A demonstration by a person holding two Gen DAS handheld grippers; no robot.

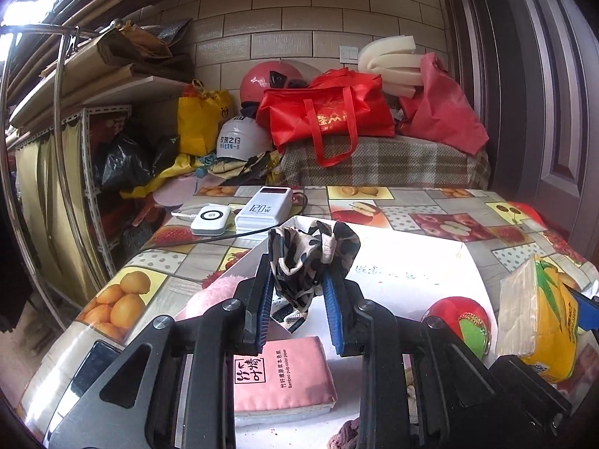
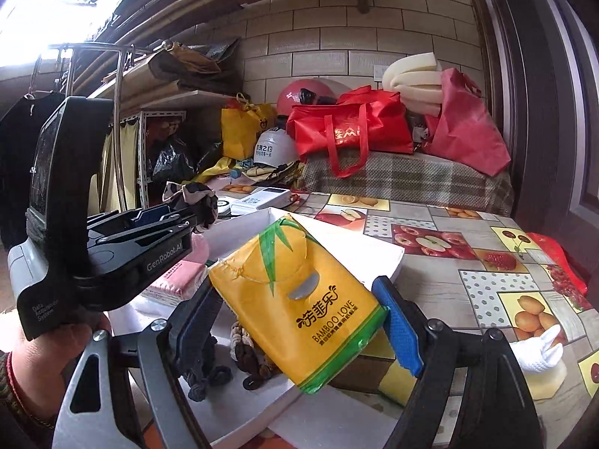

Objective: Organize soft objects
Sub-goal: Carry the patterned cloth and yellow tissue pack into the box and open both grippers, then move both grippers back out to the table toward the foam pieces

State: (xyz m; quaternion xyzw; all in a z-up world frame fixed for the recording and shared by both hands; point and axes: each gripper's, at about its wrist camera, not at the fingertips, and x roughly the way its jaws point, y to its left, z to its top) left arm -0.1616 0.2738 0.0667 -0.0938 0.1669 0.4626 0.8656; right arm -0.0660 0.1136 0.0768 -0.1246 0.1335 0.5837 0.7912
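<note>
left gripper [image 1: 299,288] tipped a little down, over the white box [image 1: 411,262]; blue fingers [image 1: 334,299] pressed close, pinching a spotted black and cream scrunchie [image 1: 310,254]; scrunchie bunched above the tips, one end hanging down between them; seen from the right camera too, left gripper [image 2: 194,217] held out sideways with the scrunchie [image 2: 194,196] at its tip; a hand [image 2: 45,351] wrapped round its grip, red string at the wrist.

right gripper [image 2: 299,325] also tipped a little down; fingers [image 2: 397,329] spread wide, pinching a yellow tissue pack [image 2: 299,299] by its two sides; pack tilted, one corner low, held up over the near part of the white box [image 2: 374,258]; same pack [image 1: 539,321] at the right edge of the left camera's view.

inside the box: a pink tissue pack [image 1: 280,374], a red and green round purse [image 1: 464,321], a dark scrunchie [image 2: 204,378] and a brown one [image 2: 251,355]; something soft and pink [image 1: 221,292] in the far left part.

box sitting on a counter [image 1: 449,217] with a fruit picture cloth; two white power banks [image 1: 239,213] just past the box, a black cord beside them; a small white figure [image 2: 543,348] on the counter at the right.

behind the counter: a plaid covered bed [image 1: 393,161] with a red bag [image 1: 329,112], a pink helmet [image 1: 269,78] and cream foam [image 1: 385,60]; a white helmet [image 1: 243,138] and a yellow bag [image 1: 202,119] to the left; shelves [image 1: 75,86] with boards on the left; tiled wall [image 1: 299,18] at the back; a dark door [image 1: 543,93] on the right.
</note>
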